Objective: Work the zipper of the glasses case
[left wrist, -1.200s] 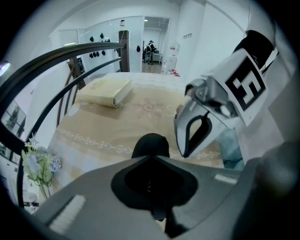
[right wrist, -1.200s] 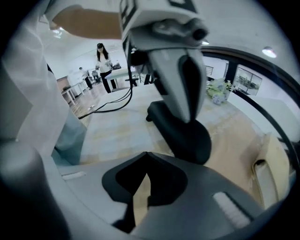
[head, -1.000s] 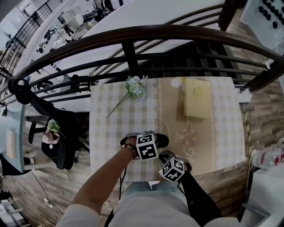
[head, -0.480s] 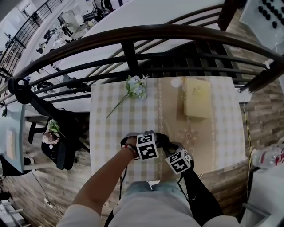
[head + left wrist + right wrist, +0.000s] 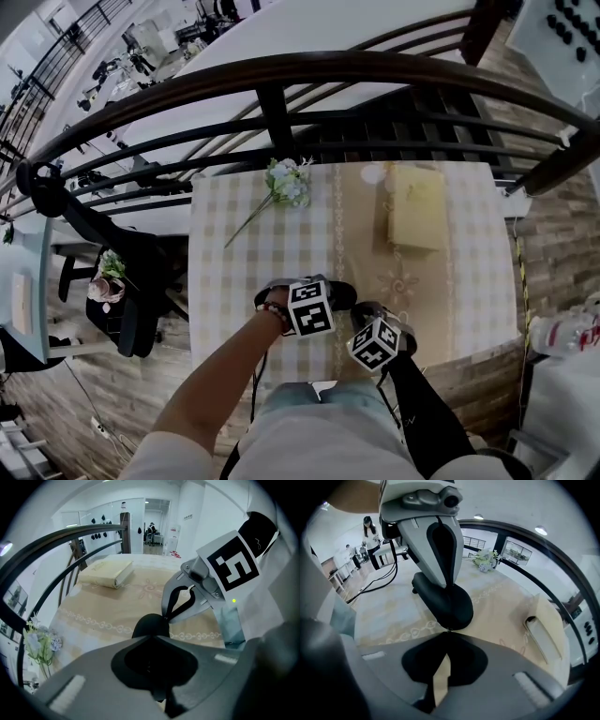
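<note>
Desk: Status on the glasses case?

Rig: Flat on the tabletop, on the checked cloth. It sits well apart from the cream book, on the person's side of the book and off its left corner. Black, rounded shell.

Desk: Left gripper?

Rig: Left gripper is clenched on the case. In my left gripper view the jaws come together with the dark shell right at their tips. The right gripper view shows them bearing down on the top of the case from above.

Desk: And the right one?

Rig: Right gripper is pinched shut at the case end nearer the book. Its tips meet on something tiny at the rim of the shell. I read that as the zipper pull, but it's too small for me to be sure. From the left gripper view I see the same thing: both right jaws converge to one point touching the case.

Desk: Anything else around?

Rig: Flower bunch lies left of the book, well apart from it, stem trailing toward the person. Dark railing curves past the book's far side. The book lies closed and flat on the beige runner, and neither gripper touches it.
</note>
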Demonstrator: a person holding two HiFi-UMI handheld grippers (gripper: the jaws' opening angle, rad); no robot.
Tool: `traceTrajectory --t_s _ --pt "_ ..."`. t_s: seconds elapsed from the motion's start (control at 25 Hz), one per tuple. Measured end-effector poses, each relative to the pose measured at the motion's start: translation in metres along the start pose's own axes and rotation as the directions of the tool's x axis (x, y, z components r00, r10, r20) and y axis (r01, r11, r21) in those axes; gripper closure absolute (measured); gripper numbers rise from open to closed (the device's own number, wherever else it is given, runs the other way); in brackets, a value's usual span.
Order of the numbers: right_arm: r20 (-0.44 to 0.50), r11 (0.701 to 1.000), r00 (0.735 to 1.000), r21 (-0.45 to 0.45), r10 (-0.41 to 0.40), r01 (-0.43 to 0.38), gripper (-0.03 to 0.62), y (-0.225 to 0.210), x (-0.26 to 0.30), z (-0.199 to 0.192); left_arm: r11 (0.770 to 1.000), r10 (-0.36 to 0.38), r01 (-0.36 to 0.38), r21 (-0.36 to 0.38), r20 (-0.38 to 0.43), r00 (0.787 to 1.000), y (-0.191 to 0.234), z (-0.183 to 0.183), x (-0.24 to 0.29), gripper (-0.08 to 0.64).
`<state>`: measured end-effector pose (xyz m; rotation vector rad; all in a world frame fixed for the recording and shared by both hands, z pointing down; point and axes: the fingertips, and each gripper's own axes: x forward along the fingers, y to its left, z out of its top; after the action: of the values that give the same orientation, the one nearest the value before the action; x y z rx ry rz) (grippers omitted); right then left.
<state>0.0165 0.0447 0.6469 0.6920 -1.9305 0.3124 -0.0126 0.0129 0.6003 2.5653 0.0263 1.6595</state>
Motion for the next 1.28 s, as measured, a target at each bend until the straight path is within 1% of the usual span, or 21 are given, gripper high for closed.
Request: traceTrajectory --t_s 0.12,0.4,0.52,0.64,0.72,0.84,0.96,1.04,1.12,1.2,1.24,1.28 --pt "-0.004 1.000 1.000 -0.007 0.015 -0.015 0.565 0.009 0.001 0.003 1.000 0.000 0.001 0.002 -0.003 1.000 0.000 0.000 0.001 0.551" --pt "-0.057 0.998 0.998 0.059 0.001 0.002 0.563 0.012 0.002 0.005 1.000 0.003 -0.003 0.003 -0.016 1.000 0.001 0.000 0.002 0.551" --pt "-0.100 0.988 0.995 0.150 -0.031 0.046 0.563 0.011 0.000 0.006 1.000 0.013 -0.013 -0.014 -0.016 1.000 0.003 0.000 0.002 0.551" --pt "-0.129 0.962 0.990 0.255 -0.065 0.096 0.561 0.012 -0.002 0.005 0.999 0.026 -0.026 -0.045 -0.001 1.000 0.002 0.001 0.001 0.551" --pt "-0.135 0.950 0.988 0.292 -0.074 0.111 0.561 0.013 -0.002 0.004 0.998 0.036 -0.036 -0.054 0.005 0.999 0.002 0.001 0.000 0.551" --pt "-0.123 0.936 0.990 0.335 -0.071 0.108 0.563 0.013 -0.002 0.005 0.998 0.039 -0.039 -0.043 -0.001 0.999 0.001 0.001 -0.001 0.551" --pt "-0.101 0.922 0.992 0.372 -0.072 0.105 0.563 0.012 0.000 0.003 0.998 0.003 -0.001 -0.062 0.020 1.000 0.000 0.002 -0.003 0.551" --pt "-0.093 0.917 0.992 0.384 -0.080 0.110 0.563 0.010 0.000 0.000 0.998 -0.014 0.016 -0.063 0.032 0.999 0.000 0.003 -0.005 0.551" --pt "-0.087 0.914 0.992 0.390 -0.089 0.116 0.563 0.007 0.000 -0.001 0.999 -0.005 0.007 -0.047 0.037 0.999 0.000 0.002 -0.005 0.551" --pt "-0.072 0.913 0.994 0.394 -0.085 0.107 0.560 0.006 -0.001 -0.001 0.999 0.002 0.001 -0.047 0.049 0.999 0.001 0.001 -0.006 0.551" --pt "-0.058 0.913 0.995 0.398 -0.077 0.094 0.546 0.007 -0.001 0.000 0.998 0.002 0.001 -0.056 0.057 0.998 0.001 0.001 -0.006 0.551" --pt "-0.040 0.911 0.997 0.404 -0.069 0.080 0.500 0.007 -0.003 0.001 0.998 0.003 0.002 -0.065 0.066 0.998 0.001 0.001 -0.008 0.551"
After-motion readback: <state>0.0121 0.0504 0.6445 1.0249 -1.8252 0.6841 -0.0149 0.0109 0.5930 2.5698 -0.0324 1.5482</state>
